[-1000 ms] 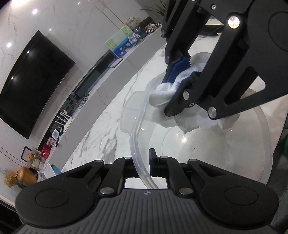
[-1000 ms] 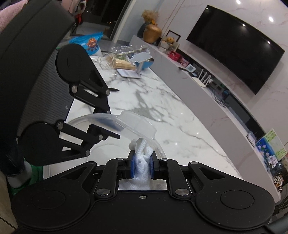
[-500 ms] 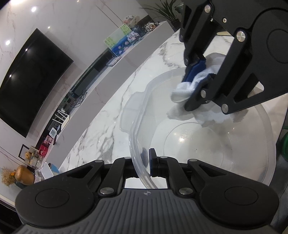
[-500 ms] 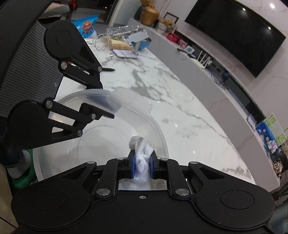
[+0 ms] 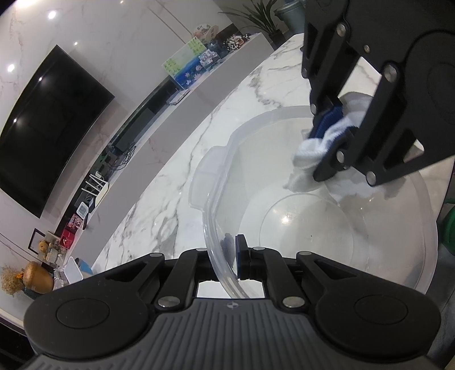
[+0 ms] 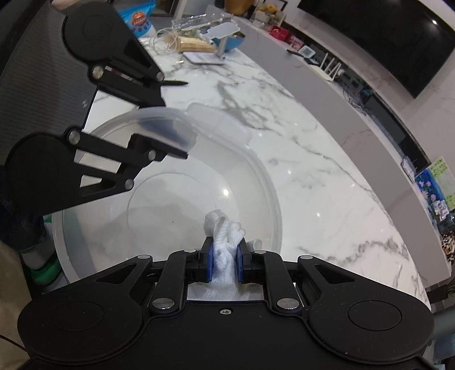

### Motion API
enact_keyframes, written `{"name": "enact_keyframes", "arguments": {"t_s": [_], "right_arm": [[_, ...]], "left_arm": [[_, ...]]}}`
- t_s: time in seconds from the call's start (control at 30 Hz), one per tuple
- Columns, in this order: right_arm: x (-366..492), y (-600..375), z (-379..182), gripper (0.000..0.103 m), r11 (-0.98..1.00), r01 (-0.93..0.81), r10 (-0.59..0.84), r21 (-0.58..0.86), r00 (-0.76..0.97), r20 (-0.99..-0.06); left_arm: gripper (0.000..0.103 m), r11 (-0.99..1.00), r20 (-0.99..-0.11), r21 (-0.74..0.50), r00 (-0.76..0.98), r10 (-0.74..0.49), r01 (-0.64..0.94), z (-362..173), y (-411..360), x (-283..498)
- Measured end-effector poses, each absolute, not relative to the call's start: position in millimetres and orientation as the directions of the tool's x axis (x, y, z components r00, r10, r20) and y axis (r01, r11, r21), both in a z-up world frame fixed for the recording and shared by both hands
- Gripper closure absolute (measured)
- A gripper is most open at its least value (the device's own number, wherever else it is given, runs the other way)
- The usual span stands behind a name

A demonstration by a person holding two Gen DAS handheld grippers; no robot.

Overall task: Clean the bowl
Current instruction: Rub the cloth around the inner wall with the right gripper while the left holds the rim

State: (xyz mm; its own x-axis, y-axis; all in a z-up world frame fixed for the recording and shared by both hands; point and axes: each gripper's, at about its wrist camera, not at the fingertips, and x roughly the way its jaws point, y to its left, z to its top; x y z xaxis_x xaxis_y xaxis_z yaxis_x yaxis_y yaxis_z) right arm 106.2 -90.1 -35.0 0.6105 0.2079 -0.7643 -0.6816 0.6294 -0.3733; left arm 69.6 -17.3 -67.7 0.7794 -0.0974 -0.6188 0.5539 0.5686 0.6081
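A large clear plastic bowl (image 5: 398, 250) stands on the white marble counter (image 5: 176, 182). My left gripper (image 5: 229, 256) is shut on the bowl's near rim, one pad inside the wall and one outside. My right gripper (image 6: 224, 257) is shut on a bunched white cloth (image 6: 226, 236). In the left wrist view the white cloth (image 5: 310, 159) presses against the bowl's far inner wall, under the right gripper (image 5: 332, 128). In the right wrist view the bowl (image 6: 264, 182) spreads out in front, with the left gripper (image 6: 173, 136) on its far left rim.
A black pen (image 6: 173, 83) lies on the counter beyond the bowl. Farther off stand a white phone stand (image 6: 219, 37), a blue bowl (image 6: 233, 41) and a snack bag (image 6: 136, 20). A green object (image 6: 45, 270) sits beside the bowl. A low grey wall (image 6: 341, 94) borders the counter.
My right gripper has carried the cloth across the bowl's far inner wall, to the right in the left wrist view, and tipped lower into the bowl. The left gripper keeps its hold on the rim.
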Motion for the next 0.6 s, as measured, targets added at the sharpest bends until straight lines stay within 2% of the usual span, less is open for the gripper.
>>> {"name": "enact_keyframes", "arguments": {"t_s": [0.6], "right_arm": [[95.3,-89.8,-14.8,0.09,0.633,-0.671,0.322,-0.385,0.681,-0.657]], "left_arm": [[0.096,0.571,-0.619,0.608,0.779,-0.094,0.552,-68.0,-19.2,66.8]]}}
